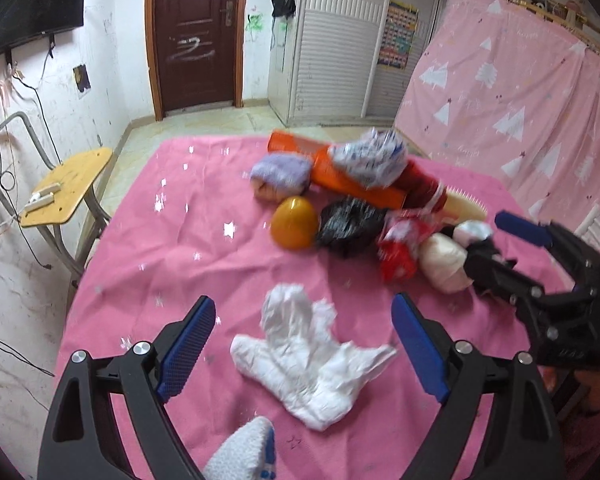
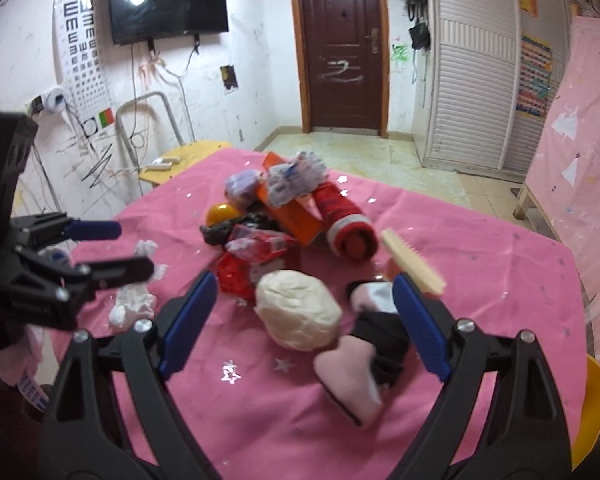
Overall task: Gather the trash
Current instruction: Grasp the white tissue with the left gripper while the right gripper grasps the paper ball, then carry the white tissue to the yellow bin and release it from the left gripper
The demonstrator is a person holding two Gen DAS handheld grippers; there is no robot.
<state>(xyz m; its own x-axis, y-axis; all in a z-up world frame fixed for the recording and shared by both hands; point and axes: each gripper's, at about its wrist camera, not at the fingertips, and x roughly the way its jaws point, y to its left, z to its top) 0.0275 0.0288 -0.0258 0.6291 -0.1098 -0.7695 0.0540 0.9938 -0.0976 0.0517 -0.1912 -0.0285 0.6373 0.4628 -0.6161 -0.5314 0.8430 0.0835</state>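
A crumpled white tissue (image 1: 308, 356) lies on the pink tablecloth (image 1: 172, 248) between the open fingers of my left gripper (image 1: 304, 344). It also shows in the right wrist view (image 2: 134, 300). My right gripper (image 2: 304, 320) is open over a cream ball of wadding (image 2: 300, 312) and a black and pink sock (image 2: 364, 356). Behind lies a pile: a red crumpled wrapper (image 2: 252, 260), a black plastic bag (image 1: 350, 226), a yellow egg shape (image 1: 294, 222), an orange box (image 1: 332, 172), a blue-and-white wrapper (image 1: 374, 158), a purple bundle (image 1: 282, 174) and a red rolled cloth (image 2: 346, 224).
A cream comb (image 2: 412, 266) lies right of the pile. A yellow chair (image 1: 66, 188) stands at the table's left. A white and blue cloth (image 1: 246, 454) is at the near edge. A pink sheet (image 1: 512, 92) hangs on the right.
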